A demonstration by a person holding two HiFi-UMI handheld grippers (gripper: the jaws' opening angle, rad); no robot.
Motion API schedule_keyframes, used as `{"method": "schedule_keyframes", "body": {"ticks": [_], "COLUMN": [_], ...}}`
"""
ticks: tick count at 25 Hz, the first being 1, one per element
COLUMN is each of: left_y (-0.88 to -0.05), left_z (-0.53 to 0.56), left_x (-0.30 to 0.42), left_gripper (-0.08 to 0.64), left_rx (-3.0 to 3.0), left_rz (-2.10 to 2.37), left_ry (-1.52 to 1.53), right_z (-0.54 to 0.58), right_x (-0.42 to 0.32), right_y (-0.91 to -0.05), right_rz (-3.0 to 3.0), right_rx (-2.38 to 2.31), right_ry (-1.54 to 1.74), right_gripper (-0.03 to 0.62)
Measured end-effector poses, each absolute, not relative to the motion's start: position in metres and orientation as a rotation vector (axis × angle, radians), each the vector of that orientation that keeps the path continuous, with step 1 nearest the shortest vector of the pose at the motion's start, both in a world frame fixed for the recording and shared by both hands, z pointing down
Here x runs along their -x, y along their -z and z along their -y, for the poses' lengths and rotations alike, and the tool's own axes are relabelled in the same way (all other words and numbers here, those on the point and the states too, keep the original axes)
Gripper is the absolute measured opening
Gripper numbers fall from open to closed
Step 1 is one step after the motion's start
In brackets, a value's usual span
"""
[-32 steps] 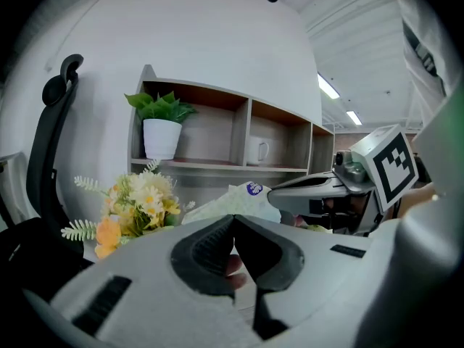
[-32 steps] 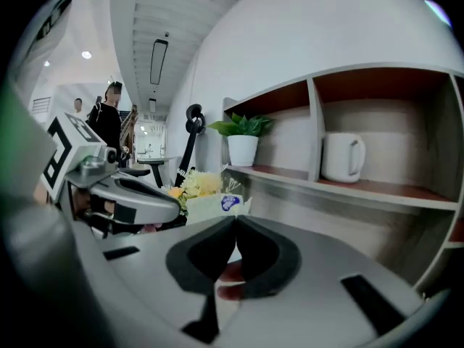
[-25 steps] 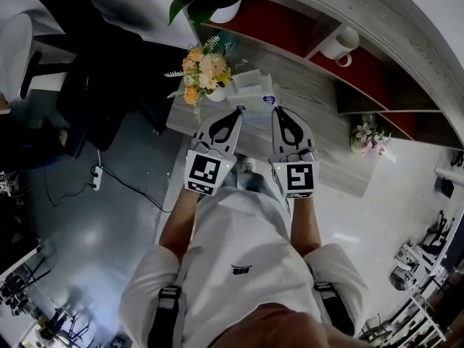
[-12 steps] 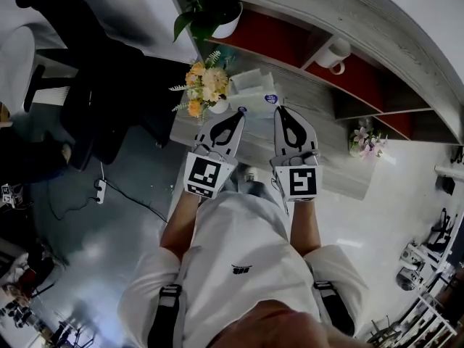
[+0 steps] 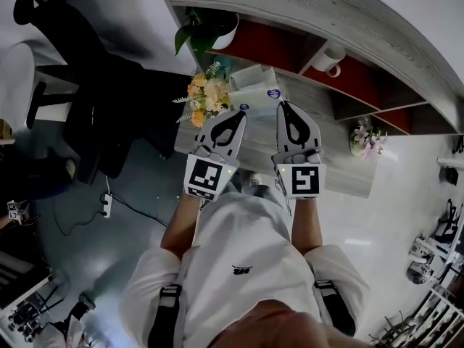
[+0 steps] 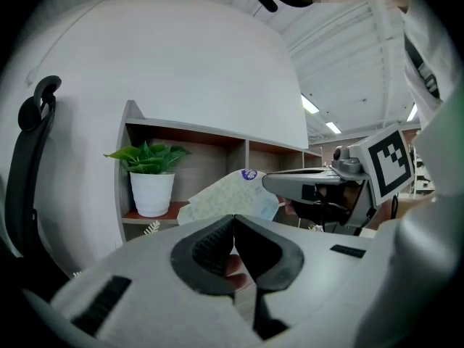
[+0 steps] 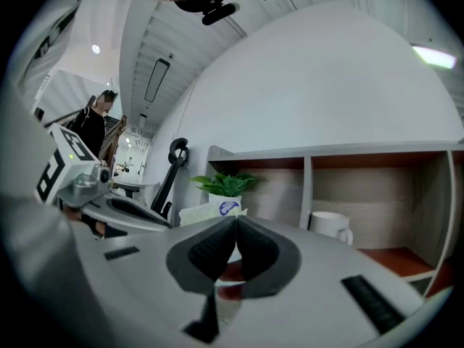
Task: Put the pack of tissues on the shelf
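The pack of tissues [image 5: 254,91], pale with a blue logo, hangs tilted over the far edge of the grey table [image 5: 341,174], just in front of the shelf [image 5: 312,22]. My left gripper [image 5: 239,113] pinches its near left edge and my right gripper [image 5: 284,106] its near right edge. In the left gripper view the pack [image 6: 230,196] rises straight off the closed tips of the left gripper [image 6: 233,220], with the right gripper alongside. In the right gripper view the pack [image 7: 212,213] shows just behind the right gripper [image 7: 236,222], whose jaws meet.
The shelf's red-backed cubbies hold a potted plant [image 5: 217,29] on the left and a white mug [image 5: 331,54] to its right. A vase of flowers [image 5: 205,96] stands left of the pack, a small posy [image 5: 365,138] at the table's right. An office chair [image 5: 87,85] stands left.
Both grippers have carried the pack forward past the flower vase, closer to the shelf's cubbies. Their jaws have stayed closed on it.
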State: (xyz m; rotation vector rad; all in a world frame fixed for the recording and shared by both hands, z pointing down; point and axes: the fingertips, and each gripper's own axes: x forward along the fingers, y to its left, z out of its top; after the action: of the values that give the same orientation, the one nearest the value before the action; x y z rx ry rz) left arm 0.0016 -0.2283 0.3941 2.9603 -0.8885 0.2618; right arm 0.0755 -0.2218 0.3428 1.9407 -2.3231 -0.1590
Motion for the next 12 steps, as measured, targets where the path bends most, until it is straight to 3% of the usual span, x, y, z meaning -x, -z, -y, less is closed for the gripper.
{"method": "schedule_keyframes", "body": {"ticks": [12], "left_y": [-0.376], "left_z": [0.248], "left_x": [-0.002], "left_gripper": [0.028], "left_rx": [-3.016], "left_rz": [0.790], "left_ry": [-0.222], "right_z": [0.241], "right_x": [-0.078], "right_y": [-0.318], "right_rz": [2.223], "right_rx": [-2.068], "right_ry": [0.238], "right_gripper": [0.029]}}
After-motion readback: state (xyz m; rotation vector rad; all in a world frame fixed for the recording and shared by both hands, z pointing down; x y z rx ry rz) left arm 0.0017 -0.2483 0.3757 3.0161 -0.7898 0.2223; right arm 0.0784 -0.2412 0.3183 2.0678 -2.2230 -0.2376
